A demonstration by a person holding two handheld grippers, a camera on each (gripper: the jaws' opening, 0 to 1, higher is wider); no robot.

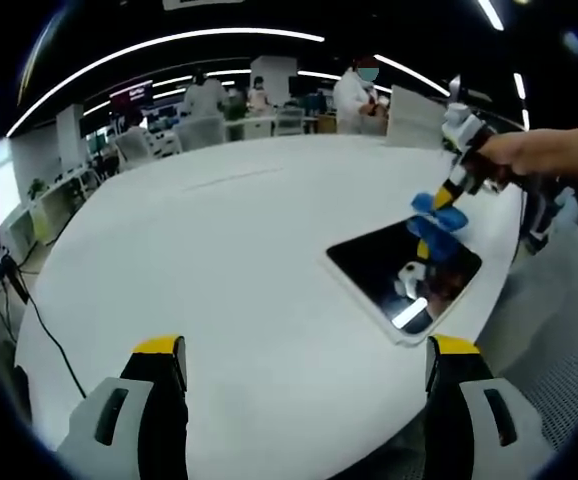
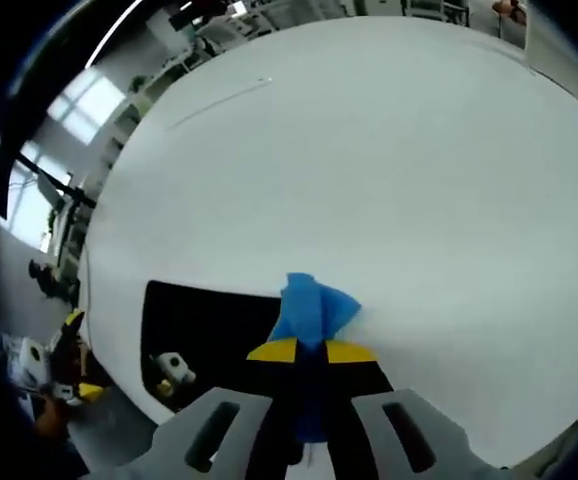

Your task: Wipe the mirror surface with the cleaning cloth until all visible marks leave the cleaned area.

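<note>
Currently the right claw [image 2: 311,352], clenched on the blue cloth [image 2: 312,306], sits at the mirror [image 1: 405,277] edge, so pushing could slide the mirror off the desk [image 1: 219,260], while the left claw [image 1: 307,350] hangs released.

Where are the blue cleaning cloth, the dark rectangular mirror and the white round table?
blue cleaning cloth [image 2: 312,308]: right gripper view, its bunched top.
dark rectangular mirror [image 1: 384,262]: left gripper view, its dark glass.
white round table [image 1: 219,260]: left gripper view, bare top.
</note>
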